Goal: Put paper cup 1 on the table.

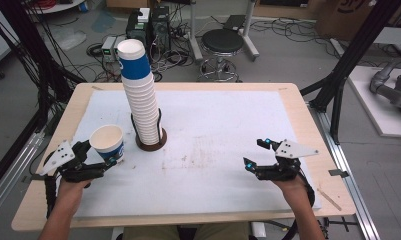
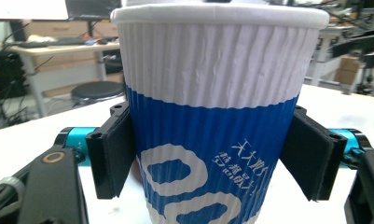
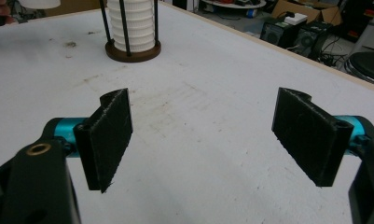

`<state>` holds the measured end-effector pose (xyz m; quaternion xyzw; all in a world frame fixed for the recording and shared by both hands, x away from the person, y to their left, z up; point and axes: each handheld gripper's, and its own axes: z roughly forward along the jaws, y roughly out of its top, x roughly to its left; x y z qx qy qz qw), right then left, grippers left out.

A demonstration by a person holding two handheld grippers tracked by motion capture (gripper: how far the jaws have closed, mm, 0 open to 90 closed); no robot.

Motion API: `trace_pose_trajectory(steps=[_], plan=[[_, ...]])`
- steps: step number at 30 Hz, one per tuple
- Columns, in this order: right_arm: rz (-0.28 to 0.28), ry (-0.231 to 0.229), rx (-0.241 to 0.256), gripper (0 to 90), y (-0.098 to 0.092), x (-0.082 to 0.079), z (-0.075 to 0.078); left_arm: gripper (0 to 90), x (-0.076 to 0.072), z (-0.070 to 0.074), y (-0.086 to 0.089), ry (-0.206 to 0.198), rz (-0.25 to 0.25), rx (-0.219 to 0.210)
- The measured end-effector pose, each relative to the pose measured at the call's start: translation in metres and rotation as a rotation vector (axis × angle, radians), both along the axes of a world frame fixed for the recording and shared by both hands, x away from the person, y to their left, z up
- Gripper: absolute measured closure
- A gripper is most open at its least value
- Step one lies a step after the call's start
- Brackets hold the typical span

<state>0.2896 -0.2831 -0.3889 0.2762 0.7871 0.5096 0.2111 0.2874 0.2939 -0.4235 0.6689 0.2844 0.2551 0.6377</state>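
Left hand-held gripper (image 1: pixel 109 159) holds one paper cup (image 1: pixel 107 143) between its two black pads, one pad on each side of the blue lower part of the cup, so it is closed on the cup. In the left gripper view the cup (image 2: pixel 217 116) stands upright, its long axis is vertical, and its open mouth is up. The cup is at the left front part of the counter (image 1: pixel 288 95), just beside the stack of cups (image 1: pixel 140 95), which stands in a round brown holder (image 1: pixel 151 142) with thin black rods. From the left hand-held gripper the stack lies forward and a little to the right, and the held cup is lower than the top of the stack; I judge that the next move depends on this relation. The left hand is much nearer to the stack than the right one. The right hand-held gripper (image 1: pixel 255 155) rests well apart, at the right side of the counter, with its jaws wide open and nothing between them. The cup wall is ribbed paper, white above and blue below with white print, and the rim is rolled. The white cover of the counter (image 3: pixel 212 140) looks a little stained in the middle.
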Motion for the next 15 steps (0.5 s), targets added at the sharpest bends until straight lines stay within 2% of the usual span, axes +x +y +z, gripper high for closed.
trace_pose_trajectory(steps=[4, 8, 15], plan=[[0.001, 0.001, -0.002, 20.7, 0.000, 0.000, 0.000, 25.1, 0.012, -0.004, 0.010, 0.015, 0.060, -0.002], [-0.005, 0.005, -0.001, 20.7, -0.001, 0.000, -0.001, 25.3, 0.022, -0.007, 0.020, 0.022, 0.117, -0.041], [-0.004, 0.008, -0.003, 20.6, 0.000, 0.001, -0.002, 25.3, 0.040, -0.004, 0.030, 0.023, 0.162, -0.051]])
